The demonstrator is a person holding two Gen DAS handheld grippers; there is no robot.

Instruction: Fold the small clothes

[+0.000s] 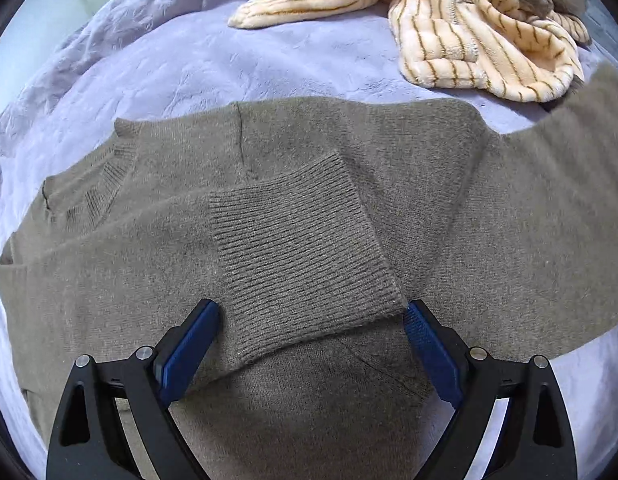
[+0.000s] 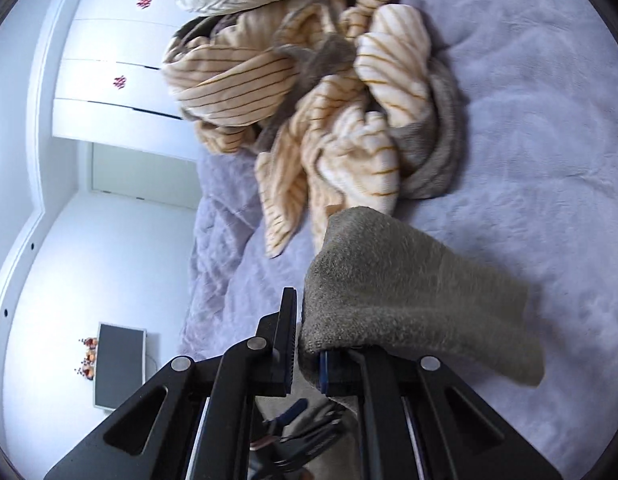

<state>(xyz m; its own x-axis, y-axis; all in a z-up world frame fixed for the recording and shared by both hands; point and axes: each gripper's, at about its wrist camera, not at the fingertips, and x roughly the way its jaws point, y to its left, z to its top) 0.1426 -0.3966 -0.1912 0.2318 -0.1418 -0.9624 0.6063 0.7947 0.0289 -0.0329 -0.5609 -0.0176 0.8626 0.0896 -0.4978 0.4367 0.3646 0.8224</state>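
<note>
My right claw point(image 2: 305, 344) is clamped on one sleeve point(image 2: 389, 292) of the brown sweater point(image 1: 489, 240), which drapes off to its right above the lilac bedcover point(image 2: 529, 140). My left claw point(image 1: 311, 340) stands apart, its pads either side of the other sleeve's ribbed cuff point(image 1: 301, 252), folded onto the sweater's body directly ahead. I think the pinched knit could slip free if pulled fast, or drag the body askew. The striped heap point(image 2: 329, 120) ahead could snag. I see no readable labels or writing.
</note>
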